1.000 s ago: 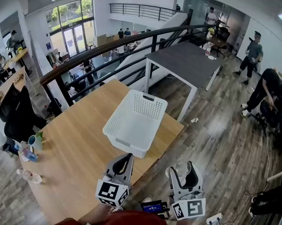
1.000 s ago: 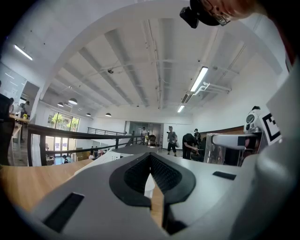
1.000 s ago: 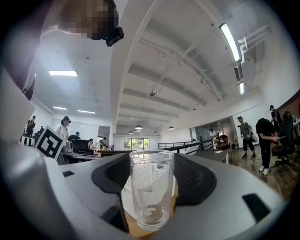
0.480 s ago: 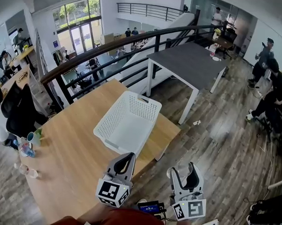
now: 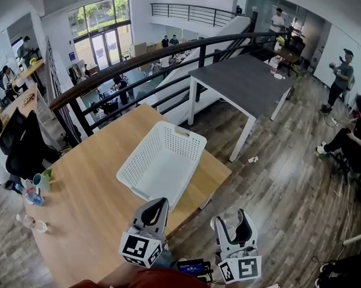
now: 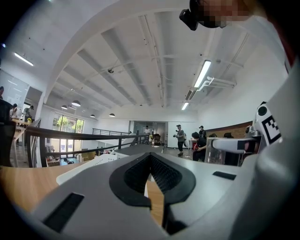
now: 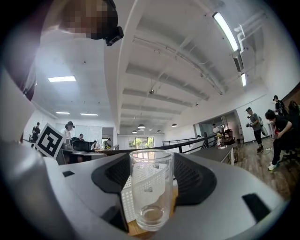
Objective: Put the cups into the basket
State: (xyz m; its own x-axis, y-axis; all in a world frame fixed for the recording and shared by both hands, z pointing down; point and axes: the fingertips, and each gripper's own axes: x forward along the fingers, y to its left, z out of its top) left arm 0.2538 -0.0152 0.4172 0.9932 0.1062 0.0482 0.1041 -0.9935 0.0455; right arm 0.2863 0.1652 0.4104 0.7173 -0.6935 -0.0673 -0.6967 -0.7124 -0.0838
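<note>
Pale wood forms the long rectangular table [image 5: 88, 196], the biggest thing here. A white perforated plastic basket [image 5: 162, 162] sits at its right-hand end and is empty, with no cup in it yet. Over the last second the basket has drifted a little leftward and closer to both grippers in the head view. The carry toward it looks under way, and setting the cup inside is probably the next step.

The right gripper [image 5: 235, 219], short of the basket's near corner, has its jaws spread wide around a clear straight-sided drinking glass [image 7: 151, 187], held upright and empty. The left gripper [image 5: 159, 203], just by the basket's near edge, has its jaws drawn together on nothing.

Well away from the basket, at the table's left end, stand a small teal cup [image 5: 40, 181] and a few bottles, too small to tell their contents.
</note>
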